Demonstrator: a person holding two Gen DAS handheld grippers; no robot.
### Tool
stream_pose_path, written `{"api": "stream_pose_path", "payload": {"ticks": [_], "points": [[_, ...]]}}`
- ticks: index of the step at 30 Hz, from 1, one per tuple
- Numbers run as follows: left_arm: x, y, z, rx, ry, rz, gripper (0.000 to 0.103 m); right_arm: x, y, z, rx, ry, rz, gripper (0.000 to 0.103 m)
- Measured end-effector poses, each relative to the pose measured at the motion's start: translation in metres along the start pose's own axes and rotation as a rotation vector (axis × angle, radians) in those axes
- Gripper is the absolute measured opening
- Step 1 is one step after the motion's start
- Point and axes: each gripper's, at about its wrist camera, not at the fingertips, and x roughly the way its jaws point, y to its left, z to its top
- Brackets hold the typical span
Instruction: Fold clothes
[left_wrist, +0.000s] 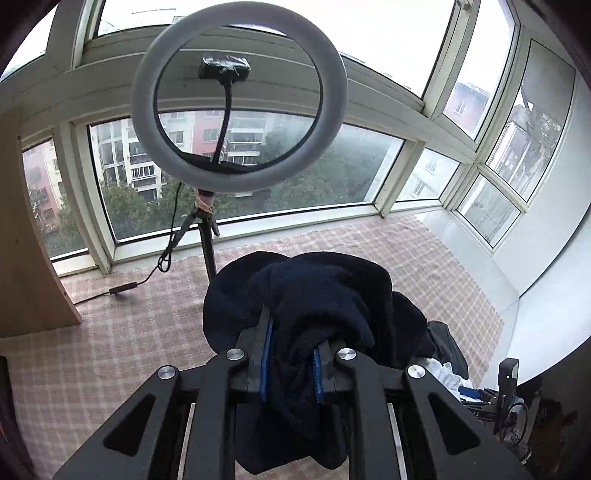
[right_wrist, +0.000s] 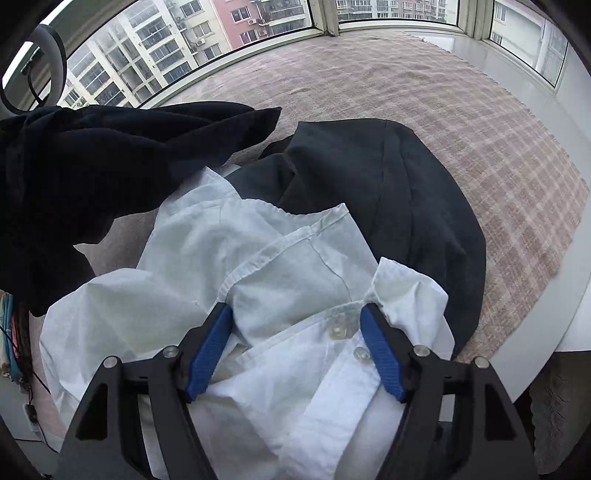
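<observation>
navy garment (left_wrist: 314, 295) clamped in left hand-held gripper (left_wrist: 291, 354); right hand-held gripper (right_wrist: 295, 332) apart over white shirt (right_wrist: 229, 251).

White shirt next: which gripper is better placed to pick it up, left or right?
Right, likely. The right gripper is open, its jaws straddling the white shirt near the buttons. The left gripper is shut on the navy garment, so it isn't free.

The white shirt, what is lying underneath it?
Under the white shirt the far edge rests on a dark grey garment, which lies on the plaid cloth. Whatever sits beneath the shirt's middle is covered.
</observation>
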Motion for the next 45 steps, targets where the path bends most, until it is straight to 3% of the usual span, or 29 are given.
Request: {"api": "stream_pose_path", "payload": {"ticks": [2,4,7,10,12,15,19,23,27,30,32,36,38,41,44,45], "points": [[-0.059,0.027,0.013,0.007,-0.075,0.073,0.016,0.001,-0.001,0.001,0.001,0.006,0.002,0.071],[-0.094,0.048,0.006,0.028,-0.056,0.136,0.021,-0.001,0.000,0.001,0.008,0.015,-0.004,0.072],[-0.106,0.092,-0.033,0.014,0.074,0.247,0.036,-0.017,0.017,0.008,-0.005,-0.022,-0.048,0.071],[-0.114,0.131,-0.088,-0.035,0.172,0.292,0.037,-0.045,0.061,0.010,-0.110,-0.104,-0.057,0.071],[-0.119,0.157,-0.126,-0.070,0.236,0.319,0.037,-0.062,0.103,0.009,-0.189,-0.148,-0.018,0.071],[-0.147,0.201,-0.164,-0.152,0.217,0.411,0.038,-0.068,0.186,-0.001,-0.338,-0.176,0.092,0.073],[-0.181,0.265,-0.209,-0.313,0.199,0.434,0.039,-0.037,0.321,-0.029,-0.534,-0.142,0.279,0.073],[-0.198,0.306,-0.249,-0.414,0.185,0.442,0.039,0.031,0.455,-0.060,-0.603,0.015,0.478,0.073],[-0.211,0.335,-0.274,-0.481,0.177,0.433,0.039,0.107,0.580,-0.089,-0.629,0.138,0.489,0.073],[-0.221,0.357,-0.284,-0.499,0.176,0.443,0.039,0.150,0.642,-0.106,-0.639,0.203,0.442,0.069],[-0.229,0.373,-0.288,-0.500,0.168,0.450,0.039,0.150,0.652,-0.114,-0.614,0.230,0.467,0.009],[-0.233,0.399,-0.281,-0.482,0.139,0.440,0.039,0.067,0.618,-0.098,-0.614,0.069,0.555,0.002],[-0.222,0.407,-0.273,-0.458,0.136,0.417,0.039,0.005,0.573,-0.078,-0.580,-0.072,0.538,0.002],[-0.191,0.406,-0.260,-0.410,0.154,0.350,0.039,-0.053,0.484,-0.047,-0.421,-0.154,0.497,0.002],[-0.142,0.393,-0.246,-0.359,0.211,0.284,0.039,-0.051,0.429,-0.042,-0.379,-0.211,0.084,0.002],[-0.125,0.387,-0.242,-0.340,0.232,0.267,0.039,-0.042,0.414,-0.043,-0.356,-0.185,-0.021,0.003]]}}
